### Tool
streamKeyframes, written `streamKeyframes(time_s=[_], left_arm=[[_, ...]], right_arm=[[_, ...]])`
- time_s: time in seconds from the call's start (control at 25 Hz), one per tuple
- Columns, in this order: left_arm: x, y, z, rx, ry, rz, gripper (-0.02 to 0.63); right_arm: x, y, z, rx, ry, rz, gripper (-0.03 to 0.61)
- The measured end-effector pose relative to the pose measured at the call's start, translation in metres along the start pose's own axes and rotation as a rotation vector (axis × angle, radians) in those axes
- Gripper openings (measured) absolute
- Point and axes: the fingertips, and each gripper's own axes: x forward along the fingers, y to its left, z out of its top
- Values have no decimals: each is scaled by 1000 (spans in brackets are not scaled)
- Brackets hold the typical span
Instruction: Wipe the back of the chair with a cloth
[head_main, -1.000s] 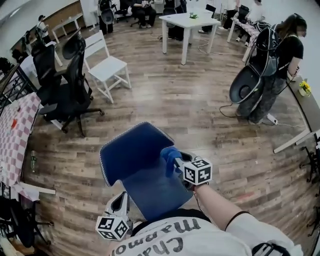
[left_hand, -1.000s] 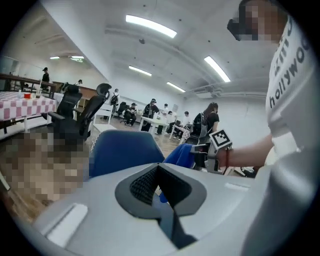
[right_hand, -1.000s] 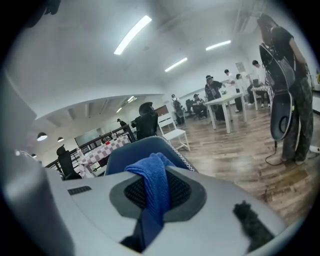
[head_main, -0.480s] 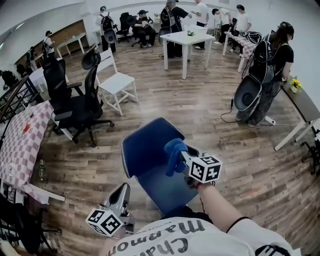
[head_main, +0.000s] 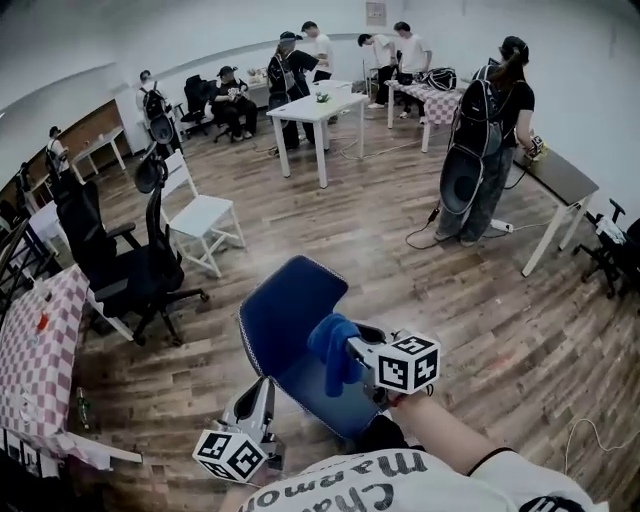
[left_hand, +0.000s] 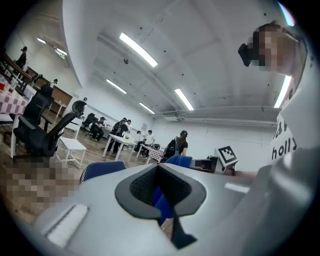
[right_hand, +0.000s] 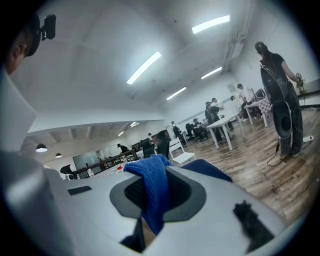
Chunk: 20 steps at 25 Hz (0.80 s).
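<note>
Where the cloth hangs: the blue cloth (head_main: 331, 352) is pinched in the right gripper (head_main: 350, 348) and droops from its jaws over the near right part of the chair (head_main: 285, 312). The head view does not settle whether it touches the chair.
Right gripper: jaws clamped on a fold of the cloth, which spills out of them and hangs down in the right gripper view. Its marker cube (head_main: 408, 362) sits on the near side, with the person's forearm (head_main: 450, 435) behind it.
Left gripper (head_main: 258, 392): jaws drawn together at the tips with nothing between them. The chair's blue shows through the slit in the left gripper view.
Left gripper's place: low and near, just beside the chair's near left edge, well apart from the cloth.
Chair: blue, with a pale dotted rim on its far rounded part, standing on the wooden floor (head_main: 420, 290) directly in front of the person.
Left of the chair: black office chairs (head_main: 135, 265) and, beyond them, a white chair (head_main: 205, 222). A checked tablecloth (head_main: 35, 350) lies at the left edge.
Far side: a white table (head_main: 318, 108) with several people around it.
Far right: a person (head_main: 488, 140) carrying a large dark pack stands beside a dark table (head_main: 560, 178).
</note>
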Motion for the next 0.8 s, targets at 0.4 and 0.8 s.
streamKeyframes(time_s=[0.4, 0.8], left_arm=[[9, -26, -2, 58, 1, -82, 3], [33, -77, -21, 72, -21, -26, 3]], right_arm=[[-36, 11, -7, -112, 62, -54, 49], [-84, -2, -2, -190, 69, 63, 49]])
